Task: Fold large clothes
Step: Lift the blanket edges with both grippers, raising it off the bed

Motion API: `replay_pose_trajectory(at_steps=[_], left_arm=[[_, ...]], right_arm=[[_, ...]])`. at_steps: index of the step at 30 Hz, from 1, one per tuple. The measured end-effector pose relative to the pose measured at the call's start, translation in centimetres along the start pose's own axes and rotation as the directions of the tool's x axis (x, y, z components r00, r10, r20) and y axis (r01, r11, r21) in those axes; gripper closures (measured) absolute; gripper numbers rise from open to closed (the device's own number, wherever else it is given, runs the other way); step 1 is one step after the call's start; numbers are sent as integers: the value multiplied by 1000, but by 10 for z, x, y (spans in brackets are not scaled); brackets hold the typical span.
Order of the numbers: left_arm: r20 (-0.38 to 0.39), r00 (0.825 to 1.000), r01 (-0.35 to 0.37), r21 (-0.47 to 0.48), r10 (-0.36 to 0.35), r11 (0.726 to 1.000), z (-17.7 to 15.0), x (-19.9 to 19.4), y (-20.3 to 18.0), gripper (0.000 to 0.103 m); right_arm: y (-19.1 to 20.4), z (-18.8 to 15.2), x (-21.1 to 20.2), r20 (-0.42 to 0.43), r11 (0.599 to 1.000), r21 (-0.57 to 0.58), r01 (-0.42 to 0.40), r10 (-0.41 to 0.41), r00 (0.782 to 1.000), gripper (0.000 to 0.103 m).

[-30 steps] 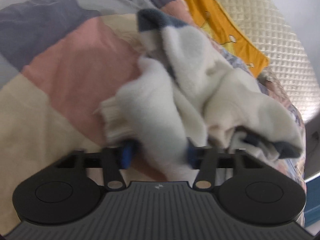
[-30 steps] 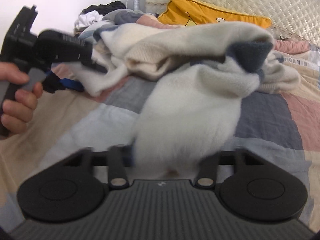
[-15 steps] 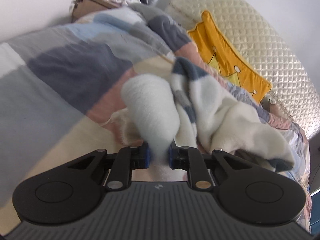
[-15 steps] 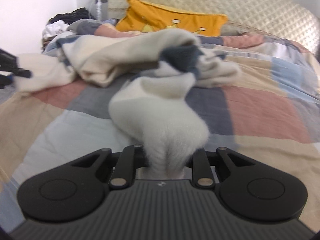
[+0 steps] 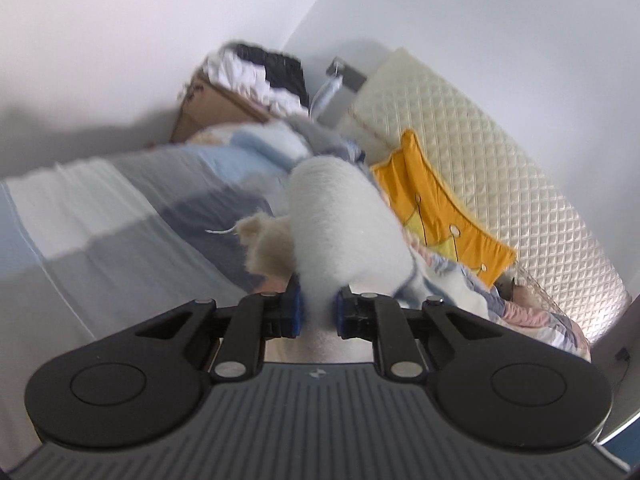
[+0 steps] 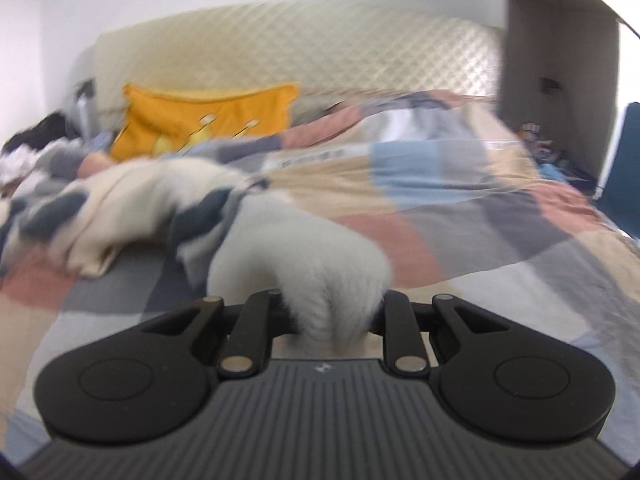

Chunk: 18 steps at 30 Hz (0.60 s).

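Observation:
A fluffy white sweater (image 5: 340, 224) with dark grey-blue and cream patches is lifted off the patchwork bedspread (image 5: 132, 224). My left gripper (image 5: 318, 310) is shut on a thick roll of its white fabric, which bulges up between the blue pads (image 5: 295, 308). In the right wrist view the sweater (image 6: 304, 248) runs from a crumpled heap at the left into my right gripper (image 6: 330, 320), which is shut on a white bunch. The fabric hides the right fingertips. Both views are motion-blurred.
A yellow cushion (image 5: 440, 208) leans on the quilted cream headboard (image 5: 500, 148). A cardboard box (image 5: 212, 108) piled with clothes stands in the far corner by the wall. A tall brown cabinet (image 6: 556, 60) and a blue object (image 6: 624, 160) are beside the bed at the right.
Both grippers closed on the white sweater and rose with it, tilting up. The views now take in the walls and headboard instead of mostly bedspread. The left gripper is out of the right wrist view.

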State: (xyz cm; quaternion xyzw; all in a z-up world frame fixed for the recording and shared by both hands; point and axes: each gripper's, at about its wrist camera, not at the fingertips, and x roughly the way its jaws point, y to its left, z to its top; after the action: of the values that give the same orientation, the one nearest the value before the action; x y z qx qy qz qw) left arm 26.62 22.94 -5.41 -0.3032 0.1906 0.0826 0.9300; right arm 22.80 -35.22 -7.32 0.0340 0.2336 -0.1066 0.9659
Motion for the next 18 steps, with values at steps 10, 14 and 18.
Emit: replay_pose_trajectory(at_steps=[10, 14, 18], left_arm=[[146, 989, -18, -54, 26, 998, 69, -90, 31, 86], [186, 982, -32, -43, 39, 999, 100, -119, 35, 86], [216, 974, -63, -32, 69, 997, 132, -136, 38, 86]], right_arm=[[-52, 41, -49, 132, 998, 2, 60, -60, 989, 82], [-80, 71, -70, 189, 997, 12, 79, -79, 979, 82], [-107, 109, -85, 230, 995, 30, 91, -96, 969, 82]])
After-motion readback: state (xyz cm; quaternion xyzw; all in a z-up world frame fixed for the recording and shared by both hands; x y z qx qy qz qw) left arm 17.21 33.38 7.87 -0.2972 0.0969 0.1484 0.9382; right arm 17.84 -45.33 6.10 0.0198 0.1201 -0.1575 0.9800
